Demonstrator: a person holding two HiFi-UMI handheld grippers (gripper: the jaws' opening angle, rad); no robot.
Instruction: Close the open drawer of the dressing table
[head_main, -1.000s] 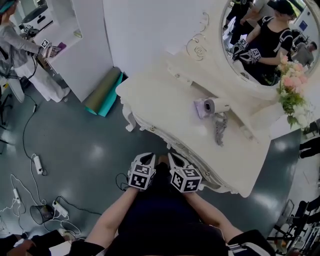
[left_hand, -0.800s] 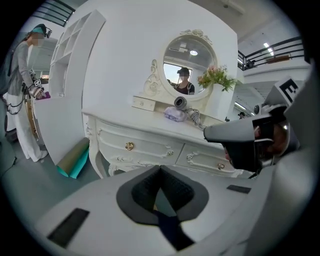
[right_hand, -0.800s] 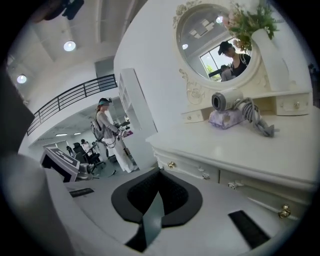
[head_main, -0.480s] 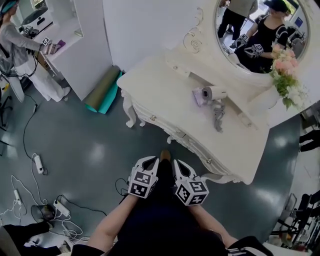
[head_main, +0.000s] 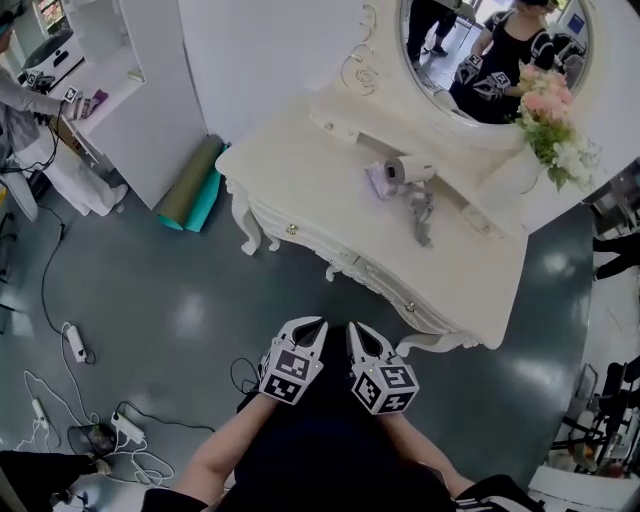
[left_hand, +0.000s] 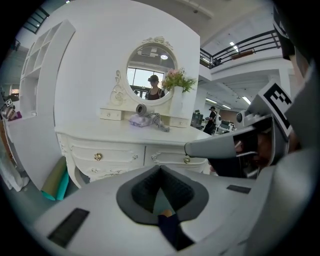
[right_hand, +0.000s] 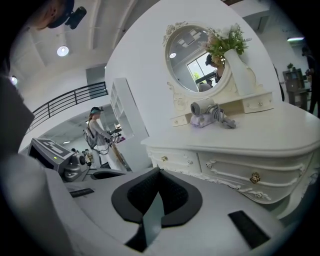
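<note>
Drawers (left_hand: 107, 156) all look flush in the bench (head_main: 330, 190), and my left gripper (left_hand: 160, 167) and right gripper (right_hand: 159, 170) hang well apart from it, both jaws clenched on nothing.

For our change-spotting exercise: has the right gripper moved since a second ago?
Yes. The right gripper has drawn back from the dressing table's front; bare floor now separates them.
</note>
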